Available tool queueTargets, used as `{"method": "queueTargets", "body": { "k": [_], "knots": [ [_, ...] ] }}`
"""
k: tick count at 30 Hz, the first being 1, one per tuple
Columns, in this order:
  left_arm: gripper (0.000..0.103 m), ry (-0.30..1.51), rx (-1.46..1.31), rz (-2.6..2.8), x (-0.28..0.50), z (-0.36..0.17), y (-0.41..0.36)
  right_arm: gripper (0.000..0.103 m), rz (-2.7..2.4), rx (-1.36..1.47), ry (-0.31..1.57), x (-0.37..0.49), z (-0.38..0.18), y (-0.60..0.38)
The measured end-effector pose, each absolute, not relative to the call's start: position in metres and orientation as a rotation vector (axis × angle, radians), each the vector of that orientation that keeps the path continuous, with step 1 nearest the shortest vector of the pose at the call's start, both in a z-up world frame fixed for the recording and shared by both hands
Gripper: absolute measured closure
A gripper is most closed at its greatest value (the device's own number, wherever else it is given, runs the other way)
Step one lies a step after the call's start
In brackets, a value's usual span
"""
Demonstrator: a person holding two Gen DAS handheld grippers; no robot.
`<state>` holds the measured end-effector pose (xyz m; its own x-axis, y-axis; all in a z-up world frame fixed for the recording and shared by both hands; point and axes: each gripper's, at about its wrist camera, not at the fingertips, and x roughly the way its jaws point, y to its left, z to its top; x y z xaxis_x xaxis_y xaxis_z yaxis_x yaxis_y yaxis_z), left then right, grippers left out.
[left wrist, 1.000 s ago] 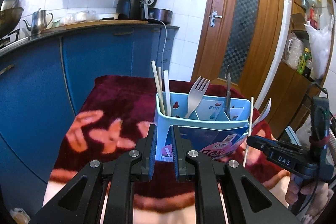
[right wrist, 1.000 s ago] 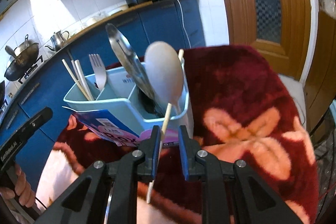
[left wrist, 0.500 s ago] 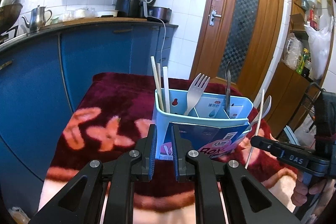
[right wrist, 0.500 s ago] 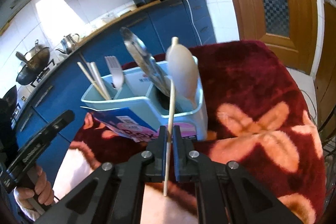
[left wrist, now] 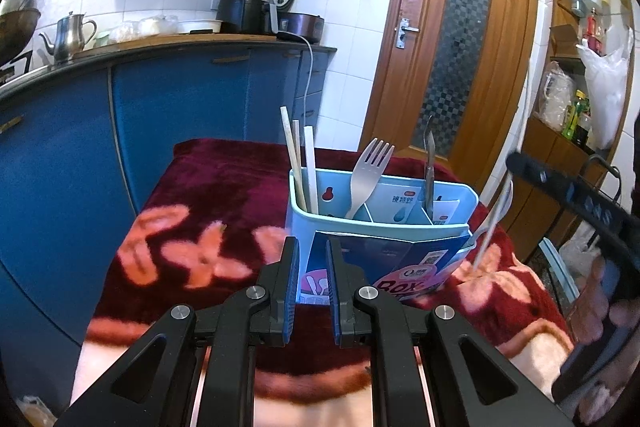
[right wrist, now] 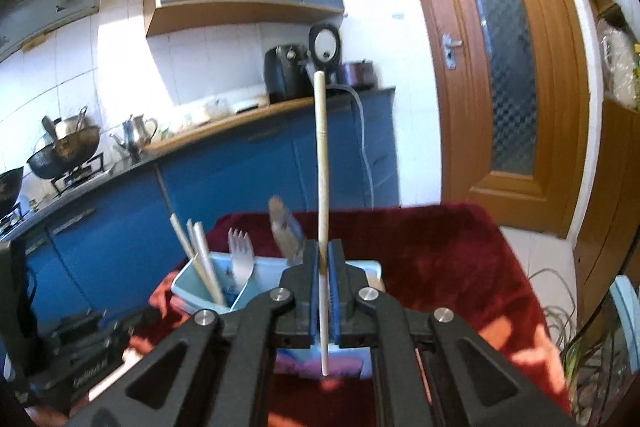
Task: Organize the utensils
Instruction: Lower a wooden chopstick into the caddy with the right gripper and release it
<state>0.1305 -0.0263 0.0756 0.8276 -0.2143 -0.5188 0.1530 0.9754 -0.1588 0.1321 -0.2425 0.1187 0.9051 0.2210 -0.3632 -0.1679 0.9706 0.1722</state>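
Since half a second ago the right gripper [right wrist: 324, 259] has risen with the single chopstick [right wrist: 323, 163], which stood beside the holder and now reaches high above it.

Left wrist view: the left gripper [left wrist: 312, 263] hovers at 6 o'clock, its jaws a narrow gap apart and holding nothing, just short of the light blue utensil holder [left wrist: 384, 223] on the dark red floral blanket [left wrist: 208, 211]. Three chopsticks [left wrist: 304, 167] stand in the holder's left compartment, a fork [left wrist: 366, 175] in the middle one, and a metal utensil [left wrist: 429, 171] to its right. At 3 o'clock a spoon [left wrist: 498, 207] shows blurred beside the holder's right end; whether it rests inside cannot be told. The other handset appears dark at the right edge.

Right wrist view: the right gripper's jaws are clamped on the chopstick, which points toward 12 o'clock with its lower end jutting below the pads. The holder [right wrist: 188, 283] sits below at 8 o'clock, partly hidden by the gripper, with chopsticks [right wrist: 200, 259] and fork [right wrist: 240, 259] inside. A wooden door [right wrist: 504, 75] stands at 2 o'clock.
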Motion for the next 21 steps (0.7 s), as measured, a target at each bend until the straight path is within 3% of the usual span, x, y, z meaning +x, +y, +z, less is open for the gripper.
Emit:
{"method": "queueTargets", "body": {
  "k": [11, 15, 21],
  "knots": [
    [0.090, 0.573, -0.115, -0.202, 0.132, 0.070, -0.028, 0.096, 0.171, 0.049, 0.407, 0.164, 0.100, -0.228],
    [0.090, 0.575, -0.115, -0.203, 0.132, 0.070, -0.028, 0.083, 0.178, 0.064, 0.397, 0.157, 0.101, -0.230],
    [0.090, 0.565, -0.118, -0.208, 0.126, 0.075, -0.026, 0.082, 0.192, 0.095, 0.369, 0.142, 0.114, -0.235]
  ]
}}
